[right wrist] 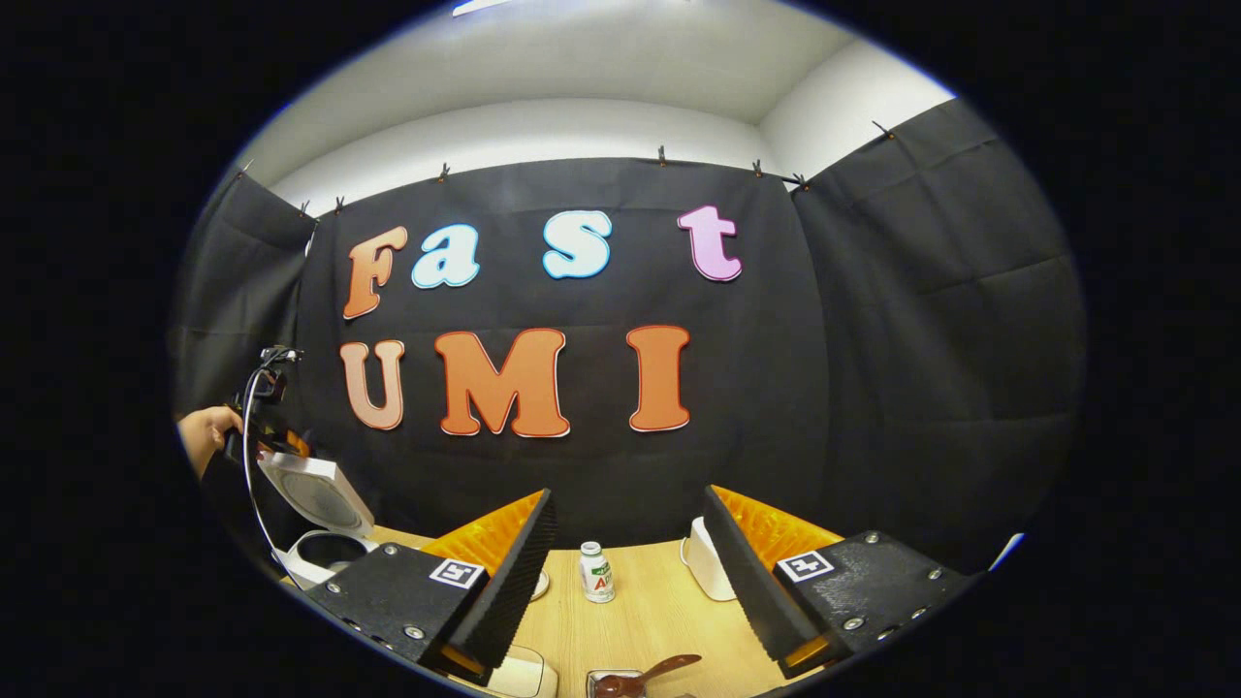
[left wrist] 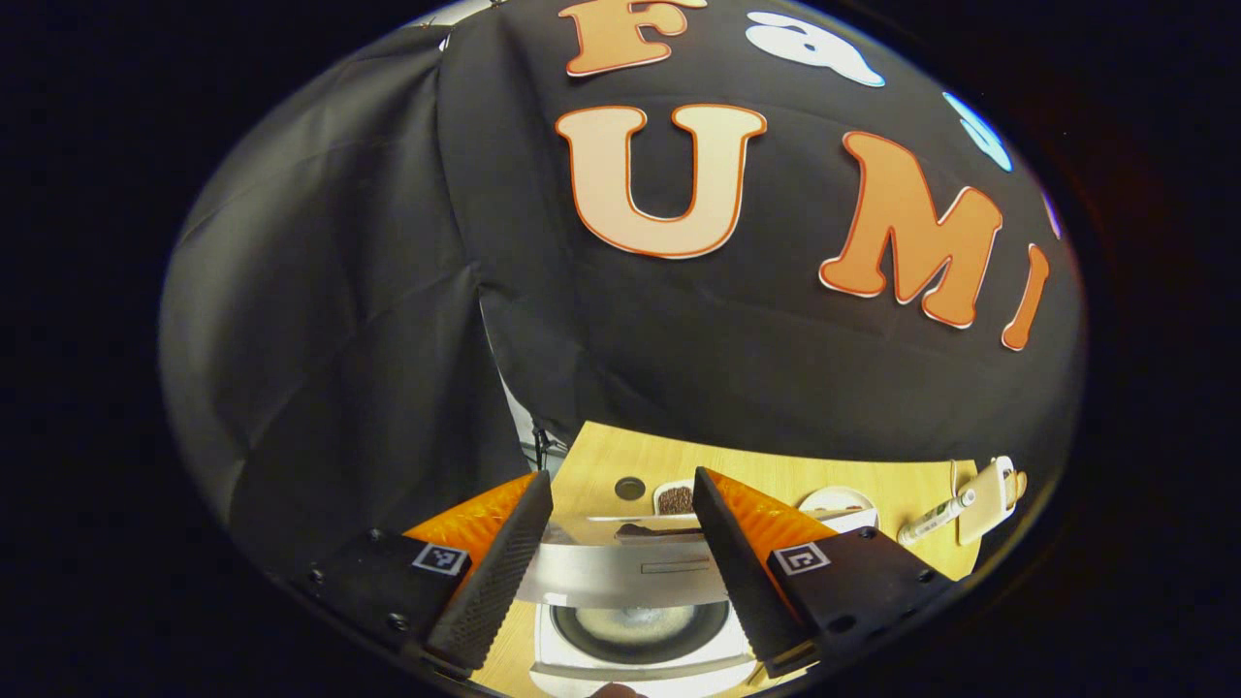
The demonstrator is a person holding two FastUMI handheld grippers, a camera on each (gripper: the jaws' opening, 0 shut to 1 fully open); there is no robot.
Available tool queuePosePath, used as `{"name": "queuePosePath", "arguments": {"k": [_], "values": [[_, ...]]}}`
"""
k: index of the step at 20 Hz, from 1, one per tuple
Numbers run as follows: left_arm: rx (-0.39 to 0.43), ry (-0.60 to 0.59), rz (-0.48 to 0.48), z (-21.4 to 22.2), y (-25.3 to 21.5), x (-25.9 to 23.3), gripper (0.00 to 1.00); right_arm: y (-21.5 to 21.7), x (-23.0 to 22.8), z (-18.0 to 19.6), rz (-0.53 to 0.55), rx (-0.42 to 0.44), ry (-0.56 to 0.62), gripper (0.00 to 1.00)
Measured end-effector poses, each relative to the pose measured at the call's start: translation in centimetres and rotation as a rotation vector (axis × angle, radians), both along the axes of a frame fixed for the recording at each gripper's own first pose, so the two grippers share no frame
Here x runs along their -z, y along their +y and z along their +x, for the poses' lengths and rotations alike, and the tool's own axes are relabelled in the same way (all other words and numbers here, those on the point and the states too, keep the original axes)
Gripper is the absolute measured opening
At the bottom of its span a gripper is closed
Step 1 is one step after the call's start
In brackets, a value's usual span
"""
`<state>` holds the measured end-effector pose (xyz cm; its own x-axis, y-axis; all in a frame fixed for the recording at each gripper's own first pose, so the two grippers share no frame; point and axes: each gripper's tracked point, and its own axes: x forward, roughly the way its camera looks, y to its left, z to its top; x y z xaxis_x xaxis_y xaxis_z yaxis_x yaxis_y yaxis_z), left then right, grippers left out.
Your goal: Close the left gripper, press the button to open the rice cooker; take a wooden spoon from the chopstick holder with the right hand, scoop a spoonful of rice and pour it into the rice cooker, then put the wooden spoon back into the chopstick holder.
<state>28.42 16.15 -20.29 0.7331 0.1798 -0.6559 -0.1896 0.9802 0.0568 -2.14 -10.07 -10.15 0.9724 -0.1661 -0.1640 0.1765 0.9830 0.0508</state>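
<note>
Above the worktop's (left wrist: 601, 465) near edge, the left gripper (left wrist: 620, 572) hangs spread wide and empty over the rice cooker (left wrist: 635, 630), lid (left wrist: 620, 572) raised. Farther right, the right gripper (right wrist: 630, 582) gapes empty, the wooden spoon (right wrist: 645, 676) lying in a dish just below its fingers.

A recording booth: black cloth wall (right wrist: 873, 339) clipped up under white ceiling (right wrist: 601, 68), wooden table (right wrist: 640, 611).

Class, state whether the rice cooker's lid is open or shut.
Open: the rice cooker shows its dark inner pot, and its lid stands raised.
</note>
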Motion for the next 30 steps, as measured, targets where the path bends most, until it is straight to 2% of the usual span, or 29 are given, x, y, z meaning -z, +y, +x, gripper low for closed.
{"name": "queuePosePath", "arguments": {"k": [5,12,19,20,26,30], "values": [[-0.043,0.187,-0.097,-5.4,-0.4,4.7,0.99,1.2,-0.1,0.9,0.021,-0.058,-0.016,0.94],[-0.042,0.288,-0.071,-10.9,-1.0,10.7,0.99,3.0,0.4,1.5,0.037,-0.133,-0.015,0.94],[-0.11,0.364,-0.096,-15.3,-1.9,16.5,0.99,5.7,1.4,2.1,0.018,-0.208,0.001,0.94],[-0.101,0.314,-0.078,-14.8,-1.9,15.9,0.99,6.3,1.6,2.4,0.017,-0.222,0.004,0.94],[-0.131,0.299,-0.082,-15.2,-1.9,16.1,1.0,9.9,2.0,3.8,0.027,-0.313,0.01,0.94],[-0.116,0.236,-0.126,-14.7,-2.8,15.1,1.0,11.3,1.7,4.9,0.017,-0.346,-0.007,0.94]]}}
